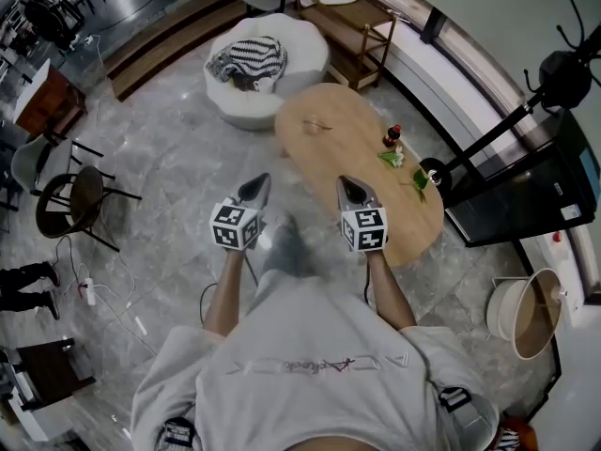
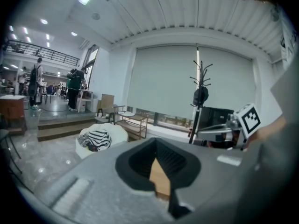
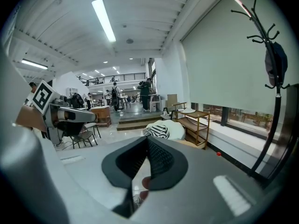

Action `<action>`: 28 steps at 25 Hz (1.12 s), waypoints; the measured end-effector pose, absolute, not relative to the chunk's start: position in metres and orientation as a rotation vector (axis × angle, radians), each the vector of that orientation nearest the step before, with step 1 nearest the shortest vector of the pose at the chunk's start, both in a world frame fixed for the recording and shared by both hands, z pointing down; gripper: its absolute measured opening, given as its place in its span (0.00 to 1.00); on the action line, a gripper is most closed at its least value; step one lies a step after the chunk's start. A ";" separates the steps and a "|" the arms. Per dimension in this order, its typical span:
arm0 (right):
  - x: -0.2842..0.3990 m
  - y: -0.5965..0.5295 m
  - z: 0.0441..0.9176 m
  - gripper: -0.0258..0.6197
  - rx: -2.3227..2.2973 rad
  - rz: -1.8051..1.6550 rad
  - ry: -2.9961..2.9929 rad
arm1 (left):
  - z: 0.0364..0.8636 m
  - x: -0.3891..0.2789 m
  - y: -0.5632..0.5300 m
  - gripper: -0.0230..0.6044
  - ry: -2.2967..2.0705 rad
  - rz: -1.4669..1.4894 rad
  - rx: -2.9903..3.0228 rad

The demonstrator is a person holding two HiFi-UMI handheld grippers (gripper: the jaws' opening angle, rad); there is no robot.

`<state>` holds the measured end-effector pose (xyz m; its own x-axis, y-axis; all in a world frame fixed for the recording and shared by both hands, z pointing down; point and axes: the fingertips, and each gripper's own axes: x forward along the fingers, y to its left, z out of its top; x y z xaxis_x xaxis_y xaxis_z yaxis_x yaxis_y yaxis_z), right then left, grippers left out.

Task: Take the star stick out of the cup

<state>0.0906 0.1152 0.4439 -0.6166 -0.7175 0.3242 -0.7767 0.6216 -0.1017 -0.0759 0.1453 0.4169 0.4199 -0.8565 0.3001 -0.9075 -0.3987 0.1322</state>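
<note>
Head view showed both my tools held out in front of my chest, side by side and apart from each other. My left gripper [image 1: 259, 184] sat just left of the frame's centre over the grey marble floor [image 1: 169, 158]. My right gripper [image 1: 347, 186] sat just right of centre, overlapping the near edge of the oval wooden tabletop [image 1: 329, 144].

In the left gripper view my fingers [image 2: 140, 160] were together at the tips with nothing gripped. A wedge of the wooden tabletop showed through the slit below them. The right gripper view told the same: fingers [image 3: 161, 160] closed tip to tip on nothing. A small reddish blur sat low in that slit, and I could not tell what it was.

The cup [image 1: 392, 138] stood on the tabletop right of centre in the head view, up and to the right of my right gripper and well apart from both tools. It read only as a small red-and-dark shape, so I could not pick the star stick apart from it. Green leafy bits [image 1: 389, 157] lay just beside it, with more toward the lower right.

A white pouf [image 1: 300, 54] carrying a striped cloth [image 1: 249, 61] stood in the upper middle, near the tabletop's far end. A black coat stand [image 1: 563, 73] rose at the right edge.
</note>
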 end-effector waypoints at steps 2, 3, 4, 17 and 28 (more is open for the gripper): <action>0.090 0.109 0.445 0.04 1.221 0.335 -2.590 | 0.419 -0.077 0.139 0.04 -1.533 0.262 2.402; 0.089 0.105 0.444 0.04 1.223 0.330 -2.589 | 0.420 -0.079 0.136 0.04 -1.534 0.259 2.401; 0.087 0.102 0.444 0.04 1.226 0.326 -2.589 | 0.421 -0.081 0.133 0.04 -1.535 0.256 2.400; 0.076 0.040 0.453 0.04 1.240 0.338 -2.573 | 0.432 -0.094 0.068 0.04 -1.514 0.245 2.394; 0.046 -0.039 0.458 0.04 1.250 0.353 -2.538 | 0.437 -0.126 -0.018 0.04 -1.484 0.235 2.392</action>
<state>0.0461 -0.0390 0.4577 -0.5816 -0.7290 0.3611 -0.7999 0.5933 -0.0905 -0.1261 -0.0176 0.4367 0.4482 -0.8417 0.3010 -0.8936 -0.4120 0.1783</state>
